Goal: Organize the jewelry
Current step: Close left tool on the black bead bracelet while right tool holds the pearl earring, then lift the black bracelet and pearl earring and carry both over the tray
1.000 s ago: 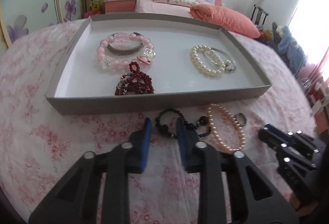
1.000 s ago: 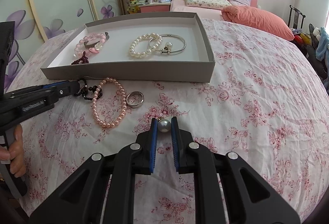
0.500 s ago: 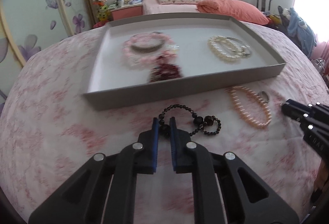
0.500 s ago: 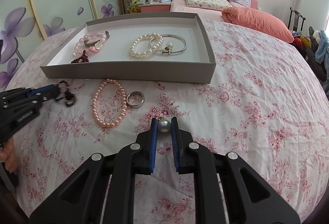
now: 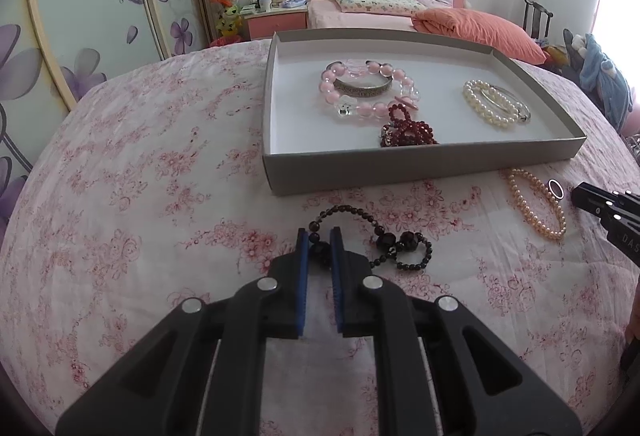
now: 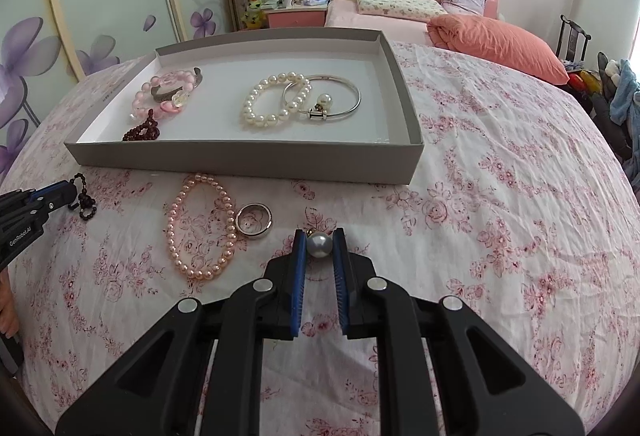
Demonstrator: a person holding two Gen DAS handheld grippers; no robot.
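Note:
My left gripper (image 5: 319, 240) is shut on a black bead bracelet (image 5: 404, 250) lying on the floral cloth in front of the grey tray (image 5: 400, 167). My right gripper (image 6: 319, 240) is shut on a grey pearl earring (image 6: 319, 244), right of a silver ring (image 6: 253, 220) and a pink pearl bracelet (image 6: 200, 232). The tray (image 6: 248, 157) holds a pink bead bracelet (image 5: 368, 91), a dark red bead bracelet (image 5: 408, 129), a white pearl bracelet (image 6: 276, 97) and a silver bangle (image 6: 336, 101).
The cloth-covered table (image 6: 500, 195) curves away on all sides. A bed with an orange pillow (image 6: 500, 43) stands behind the tray. Wardrobe doors with purple flowers (image 5: 80, 35) stand at the left. The left gripper also shows at the left edge of the right wrist view (image 6: 60, 193).
My left gripper closed on the black bead bracelet and pulled it leftward, away from the pink pearl bracelet. My right gripper has stayed still, holding the pearl.

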